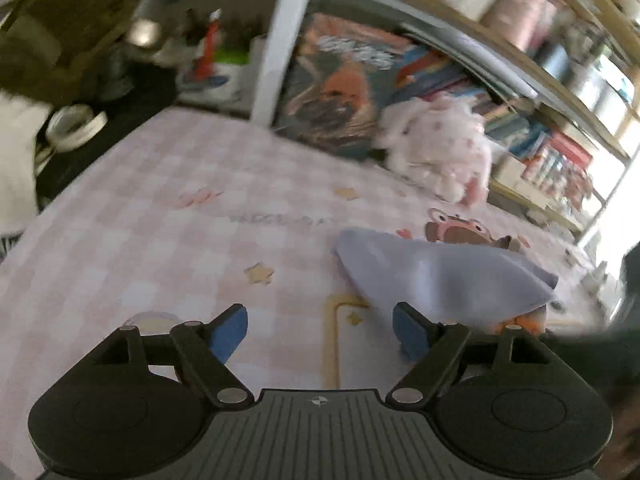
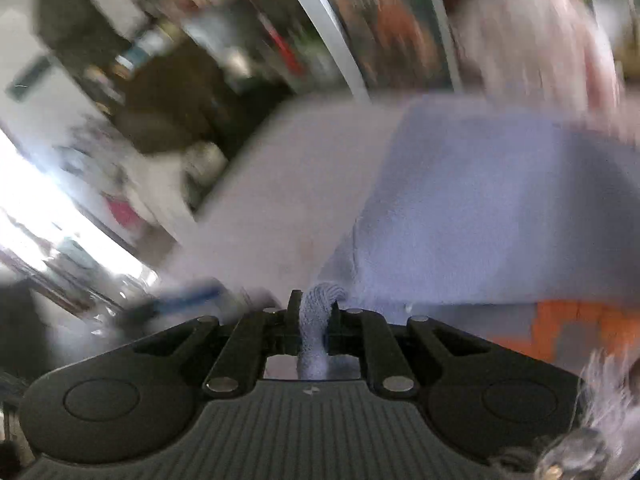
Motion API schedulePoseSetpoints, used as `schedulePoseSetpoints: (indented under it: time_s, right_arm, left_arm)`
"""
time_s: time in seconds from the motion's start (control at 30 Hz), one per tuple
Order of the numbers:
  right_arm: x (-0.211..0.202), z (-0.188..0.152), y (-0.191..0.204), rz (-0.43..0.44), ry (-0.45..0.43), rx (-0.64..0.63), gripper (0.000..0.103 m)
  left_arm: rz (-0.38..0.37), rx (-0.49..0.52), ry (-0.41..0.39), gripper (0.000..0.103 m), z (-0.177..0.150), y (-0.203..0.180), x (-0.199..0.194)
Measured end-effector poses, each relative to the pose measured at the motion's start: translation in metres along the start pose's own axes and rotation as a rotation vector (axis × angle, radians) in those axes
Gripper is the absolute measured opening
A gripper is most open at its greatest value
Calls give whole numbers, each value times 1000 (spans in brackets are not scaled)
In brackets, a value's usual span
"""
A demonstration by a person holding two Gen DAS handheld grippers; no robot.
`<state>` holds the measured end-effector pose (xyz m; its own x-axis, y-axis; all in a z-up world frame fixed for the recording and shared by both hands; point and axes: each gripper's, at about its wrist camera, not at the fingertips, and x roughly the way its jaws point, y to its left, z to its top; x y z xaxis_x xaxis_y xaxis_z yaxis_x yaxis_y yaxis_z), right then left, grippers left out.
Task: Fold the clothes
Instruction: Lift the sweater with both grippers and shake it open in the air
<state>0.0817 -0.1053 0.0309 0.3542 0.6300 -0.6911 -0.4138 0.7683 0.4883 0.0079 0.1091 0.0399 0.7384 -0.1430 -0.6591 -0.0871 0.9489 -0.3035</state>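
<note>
A lavender cloth lies folded on the pink checked tabletop, to the right of centre in the left wrist view. My left gripper is open and empty, just above the table, with its right blue pad near the cloth's near edge. In the blurred right wrist view my right gripper is shut on a bunched edge of the lavender cloth, which spreads out ahead and to the right.
A pink plush toy sits at the table's far side against bookshelves. A white post stands behind the table. Tape rolls lie off the left edge. An orange patch shows under the cloth.
</note>
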Motion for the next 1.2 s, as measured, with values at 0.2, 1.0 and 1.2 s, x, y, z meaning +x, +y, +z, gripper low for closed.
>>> schedulePoseSetpoints:
  time_s: [0.2,1.0,1.2]
  right_arm:
    - [15,-38,-8,29,81,15,14]
    - [-106,-83,-85,-368,22,-117,6]
    - [-266,-48,-71,-648,-451,-24,6]
  left_arm:
    - [-98,-75,77,82,10,10,21]
    - [-414,25,236,13,76,-140,108]
    - [-836,31,-34,13,159,-204,41]
